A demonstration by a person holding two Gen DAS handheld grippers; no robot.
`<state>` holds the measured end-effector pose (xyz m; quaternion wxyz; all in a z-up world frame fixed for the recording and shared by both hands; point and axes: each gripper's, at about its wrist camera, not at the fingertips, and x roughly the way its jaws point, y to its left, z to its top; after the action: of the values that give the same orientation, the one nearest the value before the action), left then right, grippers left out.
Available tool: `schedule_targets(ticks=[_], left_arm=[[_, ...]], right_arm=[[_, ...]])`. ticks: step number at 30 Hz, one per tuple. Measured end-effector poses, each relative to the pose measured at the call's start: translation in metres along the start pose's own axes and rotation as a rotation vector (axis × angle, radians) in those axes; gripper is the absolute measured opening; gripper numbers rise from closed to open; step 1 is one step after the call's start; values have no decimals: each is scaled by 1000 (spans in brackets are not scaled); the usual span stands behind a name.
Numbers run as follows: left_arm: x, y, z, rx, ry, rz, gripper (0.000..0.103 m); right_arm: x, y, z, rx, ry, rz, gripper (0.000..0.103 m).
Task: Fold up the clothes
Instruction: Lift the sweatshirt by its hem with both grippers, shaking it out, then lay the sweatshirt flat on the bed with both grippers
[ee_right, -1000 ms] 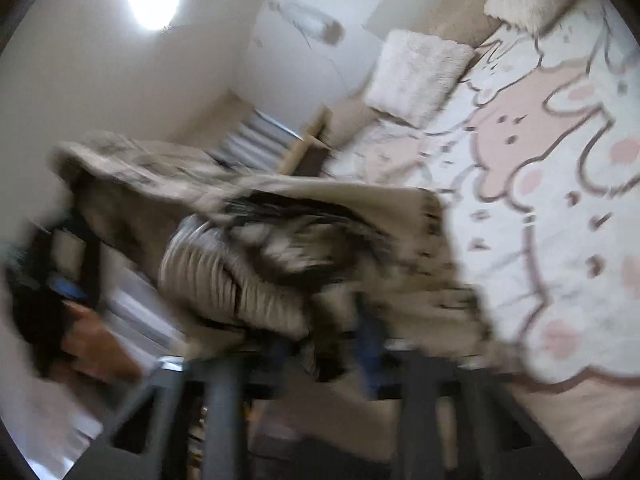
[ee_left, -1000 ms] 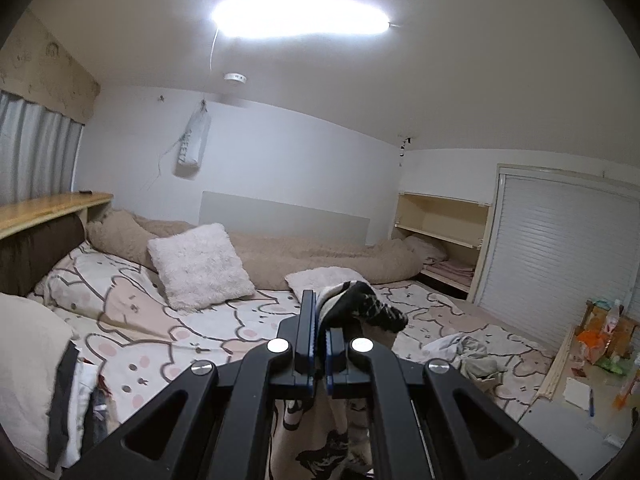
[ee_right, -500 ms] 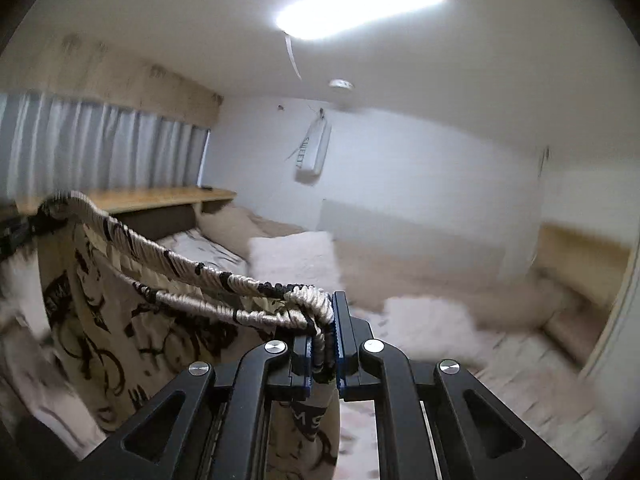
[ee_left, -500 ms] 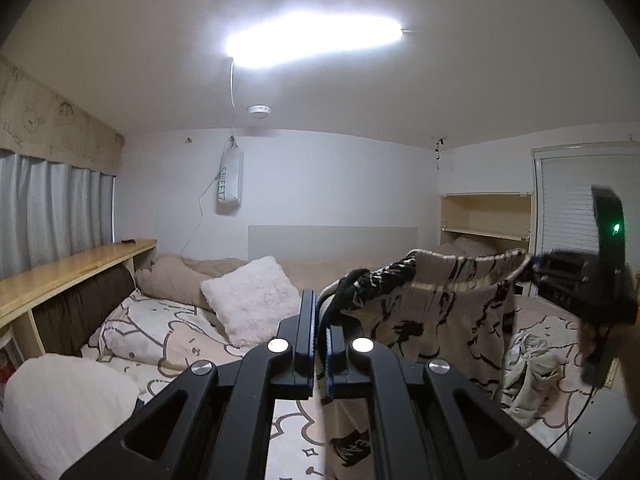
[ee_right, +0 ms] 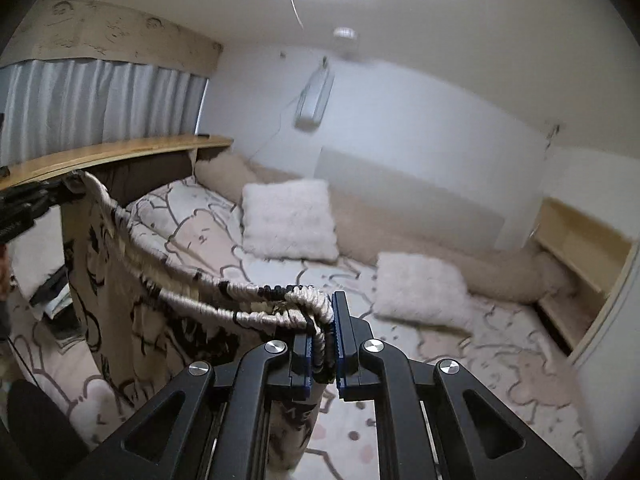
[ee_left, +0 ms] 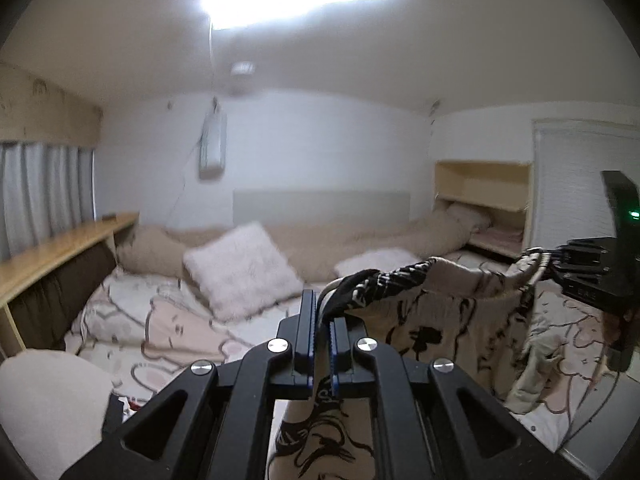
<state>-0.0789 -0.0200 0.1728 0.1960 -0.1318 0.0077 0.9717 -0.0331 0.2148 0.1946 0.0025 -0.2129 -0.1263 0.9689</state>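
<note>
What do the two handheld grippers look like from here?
Both are matte black. The left gripper and right gripper each have two angular arms with triangular cut-outs, silver round screw heads, and flat jaws edged in blue ribbed strips. Seen from the left wrist, the right unit carries a black upright block with a green light.

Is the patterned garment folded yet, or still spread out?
Spread, not folded. The left tongs and right tongs each pinch an end of its waistband, and the garment hangs open between them above the bed.
</note>
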Motion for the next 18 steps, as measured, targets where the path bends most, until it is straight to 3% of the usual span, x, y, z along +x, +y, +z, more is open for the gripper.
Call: schedule_targets(ticks=[2,6,9,11,15,18], left_arm=[[25,6,9,-22,11,20,7],[50,7,38,-13,-40,67,7],[36,-1,60,30,-121,65,7],[24,-7,58,85,-136,55,7],[9,-11,6,165,-40,-4,7],[7,-13,-67,151,116,-68,7]], right_arm=[[18,-3,11,6,5,-24,9],[49,-10,34,17,-1,-73,9],[34,-15,55,15,-95,-112,9],[19,-15,53,-6,-132,-112,9],[4,6,7,-109,-112,-58,9],[15,31,-66,-147,32,53,9]])
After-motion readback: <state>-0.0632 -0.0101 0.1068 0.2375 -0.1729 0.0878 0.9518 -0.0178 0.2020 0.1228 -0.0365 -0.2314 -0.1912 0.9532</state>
